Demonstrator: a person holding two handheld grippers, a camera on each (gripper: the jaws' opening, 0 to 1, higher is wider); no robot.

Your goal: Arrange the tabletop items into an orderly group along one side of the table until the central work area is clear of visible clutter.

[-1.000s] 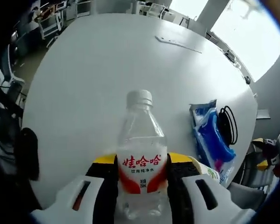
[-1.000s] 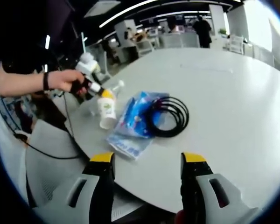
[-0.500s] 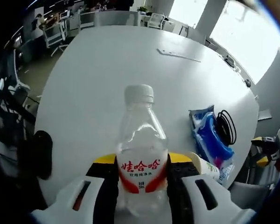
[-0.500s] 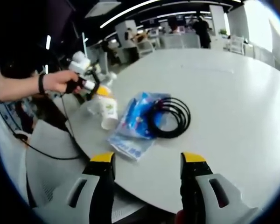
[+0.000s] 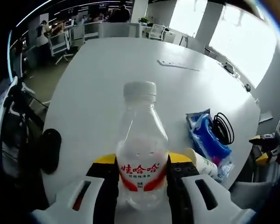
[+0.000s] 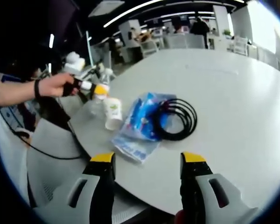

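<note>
Clear plastic water bottle [image 5: 141, 154] upright, clamped in left tool [image 5: 142, 173]; blue packet [image 5: 209, 142] lies to its right. Right tool [image 6: 147, 161] wide, empty.

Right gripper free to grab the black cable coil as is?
Probably yes. The right gripper is open, and the black cable coil lies exposed ahead, partly on the blue packet, with nothing over it.

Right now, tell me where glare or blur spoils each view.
Left gripper view: windows blow out white at upper right; the bottle is sharp. Right gripper view: ceiling lights streak, the hand and far room are soft, the cable is clear.
</note>
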